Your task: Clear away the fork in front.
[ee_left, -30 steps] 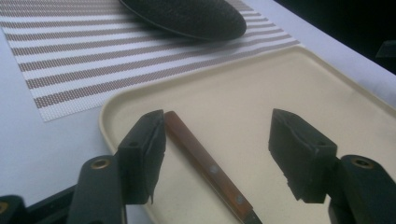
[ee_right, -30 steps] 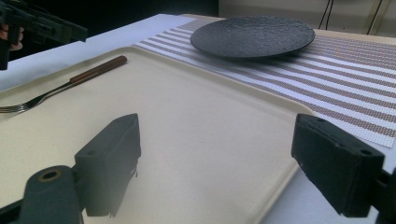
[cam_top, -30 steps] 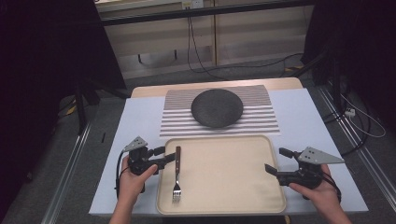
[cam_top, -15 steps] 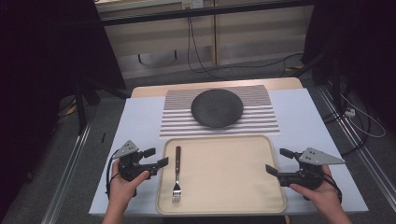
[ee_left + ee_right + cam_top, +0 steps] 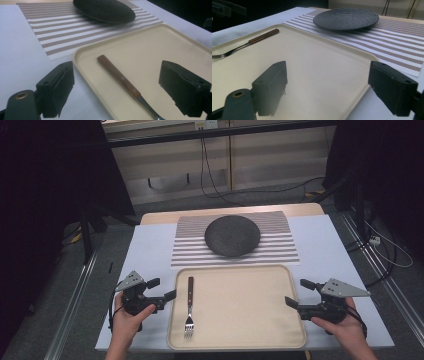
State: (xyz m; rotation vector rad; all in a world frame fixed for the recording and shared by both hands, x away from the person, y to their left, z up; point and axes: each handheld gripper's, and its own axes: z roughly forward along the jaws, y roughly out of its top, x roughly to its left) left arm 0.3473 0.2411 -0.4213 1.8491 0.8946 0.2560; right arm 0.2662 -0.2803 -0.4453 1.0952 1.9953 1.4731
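A fork with a brown wooden handle lies flat on the left side of a beige tray, tines toward the person. My left gripper stands just left of the tray's rim, open. Its jaws have just been opening, and in the left gripper view the fork lies ahead between the jaws of my left gripper, untouched. My right gripper hovers at the tray's right edge, open and empty, and the right gripper view looks between its jaws across the tray to the fork.
A dark round plate sits on a striped placemat beyond the tray, on a white tabletop. The plate and the placemat lie ahead in the left gripper view. Cables run across the floor behind the table.
My left gripper has drawn back to the left, off the fork's handle, and its jaws have spread. The fork stays lying on the tray. The right gripper has not moved.
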